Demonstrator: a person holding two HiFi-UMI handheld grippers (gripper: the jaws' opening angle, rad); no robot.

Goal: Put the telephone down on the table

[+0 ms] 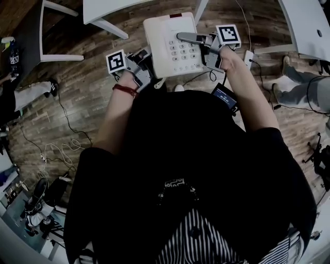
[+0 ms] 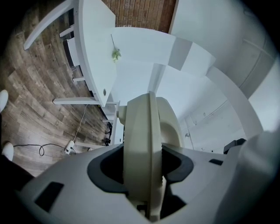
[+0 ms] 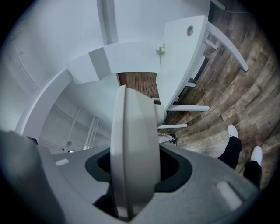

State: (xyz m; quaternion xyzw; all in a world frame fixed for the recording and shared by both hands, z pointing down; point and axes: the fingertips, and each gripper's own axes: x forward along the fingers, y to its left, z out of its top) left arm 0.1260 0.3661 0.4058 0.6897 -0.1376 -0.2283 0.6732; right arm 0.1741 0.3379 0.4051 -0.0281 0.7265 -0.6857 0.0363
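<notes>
The telephone (image 1: 170, 44) is a cream-white desk set with a grey-buttoned keypad on its right half and a small dark red window at its far edge. It is in the air, face up and about level, over wooden flooring just short of the white table (image 1: 103, 9) and not touching it. The left gripper (image 1: 144, 61) clamps the side nearer the table leg and the right gripper (image 1: 200, 42) clamps the opposite side. The table stands upright on white legs.
</notes>
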